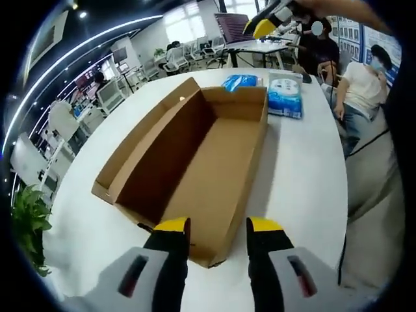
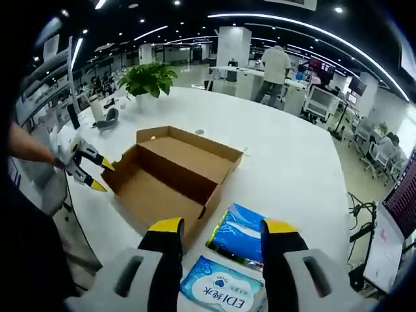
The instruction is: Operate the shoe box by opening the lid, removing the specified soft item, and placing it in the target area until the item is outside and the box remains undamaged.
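The brown cardboard shoe box [image 1: 214, 175] lies open on the white round table [image 1: 305, 169], its lid [image 1: 140, 146] folded out flat beside it; the inside looks bare. Past its far end lie a soft blue packet [image 1: 240, 81] and a white-and-blue wipes pack [image 1: 285, 94]. My left gripper [image 1: 220, 227] is open at the box's near corner. My right gripper [image 2: 223, 227] is open above the blue packet [image 2: 244, 234] and the wipes pack [image 2: 221, 289], with the box [image 2: 159, 192] beyond. The left gripper [image 2: 101, 175] also appears at that box's far end.
A potted plant [image 2: 148, 78] stands at the table's far edge, with a small dark object [image 2: 104, 117] nearby. A seated person [image 1: 361, 78] is close to the table's right side. Another plant [image 1: 29, 221] sits off the table. Office desks and chairs lie behind.
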Action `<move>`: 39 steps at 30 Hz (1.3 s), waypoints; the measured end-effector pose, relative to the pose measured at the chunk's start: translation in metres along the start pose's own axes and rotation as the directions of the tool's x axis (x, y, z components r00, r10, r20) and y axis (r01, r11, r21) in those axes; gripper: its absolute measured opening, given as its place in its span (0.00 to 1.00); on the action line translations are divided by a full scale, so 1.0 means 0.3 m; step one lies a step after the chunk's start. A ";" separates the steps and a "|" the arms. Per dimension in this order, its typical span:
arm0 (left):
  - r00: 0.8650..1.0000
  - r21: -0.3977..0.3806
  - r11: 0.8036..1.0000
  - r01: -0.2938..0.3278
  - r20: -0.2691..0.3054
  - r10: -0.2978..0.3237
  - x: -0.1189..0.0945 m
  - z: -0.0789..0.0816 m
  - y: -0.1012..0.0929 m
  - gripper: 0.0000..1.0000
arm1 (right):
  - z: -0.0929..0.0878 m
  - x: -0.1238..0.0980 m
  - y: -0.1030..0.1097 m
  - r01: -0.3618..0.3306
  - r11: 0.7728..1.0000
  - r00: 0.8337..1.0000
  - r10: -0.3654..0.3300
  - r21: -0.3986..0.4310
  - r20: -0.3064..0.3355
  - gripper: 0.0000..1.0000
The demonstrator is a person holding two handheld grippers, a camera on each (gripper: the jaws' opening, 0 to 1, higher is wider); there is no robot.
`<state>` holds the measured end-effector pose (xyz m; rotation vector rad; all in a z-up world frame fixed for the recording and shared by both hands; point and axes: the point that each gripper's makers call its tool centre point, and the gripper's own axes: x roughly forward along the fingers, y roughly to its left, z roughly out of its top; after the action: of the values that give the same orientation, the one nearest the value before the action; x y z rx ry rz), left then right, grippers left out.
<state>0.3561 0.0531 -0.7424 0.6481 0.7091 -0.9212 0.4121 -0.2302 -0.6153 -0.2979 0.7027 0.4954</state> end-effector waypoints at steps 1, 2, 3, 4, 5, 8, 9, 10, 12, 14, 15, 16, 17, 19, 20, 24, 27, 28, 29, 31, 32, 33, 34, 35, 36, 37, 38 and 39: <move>1.000 -0.002 1.000 0.004 -0.007 -0.004 0.007 -0.005 -0.002 0.33 | 0.014 0.004 -0.001 0.001 1.000 1.000 -0.001 0.004 0.006 0.46; 1.000 0.002 1.000 0.010 -0.013 -0.010 0.014 -0.009 -0.009 0.33 | 0.035 0.010 -0.002 0.000 1.000 1.000 0.000 0.022 0.018 0.47; 1.000 0.005 1.000 0.010 -0.011 -0.010 0.017 -0.012 -0.011 0.33 | 0.050 0.013 -0.001 0.000 0.999 1.000 -0.001 0.041 0.030 0.48; 1.000 0.002 1.000 0.007 -0.009 -0.007 0.023 -0.016 -0.010 0.32 | 0.069 0.018 -0.001 0.001 0.998 0.999 -0.003 0.055 0.044 0.50; 1.000 -0.008 1.000 0.009 -0.014 -0.009 0.027 -0.020 -0.013 0.32 | 0.078 0.022 -0.003 0.003 0.998 0.999 -0.006 0.062 0.047 0.51; 1.000 -0.002 1.000 0.021 -0.020 -0.021 0.037 -0.028 -0.034 0.32 | 0.104 0.044 -0.013 0.013 0.995 0.998 -0.019 0.097 0.065 0.51; 0.999 0.021 1.000 0.020 -0.030 -0.019 0.041 -0.033 -0.039 0.32 | 0.119 0.059 -0.007 -0.007 0.992 0.996 -0.004 0.123 0.089 0.50; 0.999 0.030 0.999 0.019 -0.034 -0.018 0.044 -0.035 -0.042 0.32 | 0.133 0.072 -0.003 -0.024 0.987 0.994 0.006 0.156 0.111 0.50; 0.999 0.026 0.999 0.021 -0.036 -0.020 0.050 -0.035 -0.046 0.31 | 0.132 0.096 -0.011 -0.023 0.976 0.996 0.004 0.216 0.086 0.50; 0.999 0.017 1.000 0.027 -0.039 -0.026 0.060 -0.039 -0.051 0.30 | 0.134 0.120 -0.022 -0.010 0.961 0.999 -0.003 0.276 0.045 0.51; 0.999 0.025 0.999 0.026 -0.047 -0.024 0.064 -0.043 -0.054 0.29 | 0.116 0.131 -0.047 0.042 0.951 0.999 -0.036 0.306 -0.025 0.51; 0.998 0.031 0.999 0.028 -0.052 -0.026 0.067 -0.045 -0.057 0.29 | 0.113 0.139 -0.047 0.040 0.955 0.998 -0.024 0.293 -0.059 0.51; 0.998 0.038 0.999 0.031 -0.059 -0.029 0.070 -0.048 -0.061 0.29 | 0.142 0.155 -0.046 0.029 0.960 0.999 -0.016 0.277 -0.051 0.51; 0.997 0.053 0.998 0.035 -0.073 -0.031 0.079 -0.054 -0.066 0.29 | 0.184 0.163 -0.058 0.046 0.977 0.998 -0.035 0.209 -0.055 0.50; 0.997 0.057 0.998 0.035 -0.074 -0.031 0.081 -0.055 -0.066 0.29 | 0.209 0.166 -0.062 0.054 0.980 0.998 -0.046 0.189 -0.046 0.50; 0.997 0.054 0.998 0.028 -0.077 -0.024 0.095 -0.054 -0.056 0.28 | 0.304 0.177 -0.081 0.086 0.996 0.996 -0.086 0.026 -0.004 0.46; 0.996 0.067 0.997 0.026 -0.086 -0.020 0.103 -0.061 -0.054 0.25 | 0.377 0.189 -0.050 0.078 0.997 0.996 -0.078 0.026 0.031 0.46; 0.996 0.069 0.997 0.025 -0.089 -0.019 0.104 -0.063 -0.054 0.24 | 0.395 0.214 -0.054 0.046 0.999 0.998 -0.046 0.002 0.035 0.47; 0.996 0.072 0.997 0.026 -0.090 -0.019 0.106 -0.064 -0.055 0.24 | 0.445 0.232 -0.021 -0.005 0.999 0.998 0.008 -0.050 0.069 0.48; 0.995 0.074 0.997 0.027 -0.096 -0.020 0.110 -0.068 -0.056 0.22 | 0.487 0.241 -0.009 0.003 0.998 0.997 0.002 -0.065 0.071 0.50; 0.995 0.094 0.995 0.019 -0.097 -0.009 0.110 -0.068 -0.051 0.21 | 0.494 0.245 -0.009 0.003 0.998 0.998 0.002 -0.070 0.070 0.51; 0.994 0.102 0.995 0.019 -0.105 -0.008 0.110 -0.073 -0.049 0.19 | 0.512 0.254 -0.007 0.000 0.997 0.998 0.005 -0.074 0.070 0.50; 0.994 0.102 0.995 0.019 -0.106 -0.008 0.111 -0.073 -0.047 0.18 | 0.525 0.266 -0.012 -0.006 0.998 0.998 0.011 -0.068 0.068 0.50; 0.994 0.099 0.995 0.020 -0.110 -0.009 0.111 -0.073 -0.045 0.17 | 0.532 0.281 -0.015 -0.020 0.998 0.998 0.024 -0.061 0.065 0.48; 0.993 0.094 0.995 0.028 -0.115 -0.017 0.112 -0.073 -0.045 0.17 | 0.533 0.297 -0.013 -0.050 0.997 0.997 0.053 -0.050 0.060 0.43; 0.993 0.096 0.995 0.033 -0.118 -0.022 0.112 -0.073 -0.046 0.16 | 0.539 0.318 0.004 -0.115 0.993 0.990 0.116 -0.025 0.077 0.40; 0.992 0.100 0.994 0.041 -0.123 -0.028 0.110 -0.074 -0.047 0.16 | 0.538 0.336 0.005 -0.160 0.984 0.984 0.152 0.078 0.095 0.40; 0.991 0.108 0.993 0.046 -0.126 -0.032 0.110 -0.075 -0.048 0.16 | 0.532 0.353 -0.010 -0.167 0.975 0.984 0.155 0.149 0.090 0.40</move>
<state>0.3514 0.0479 -0.7843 0.7973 0.7880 -0.9677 0.5696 -0.1304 -0.5707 -0.0743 0.6888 0.6001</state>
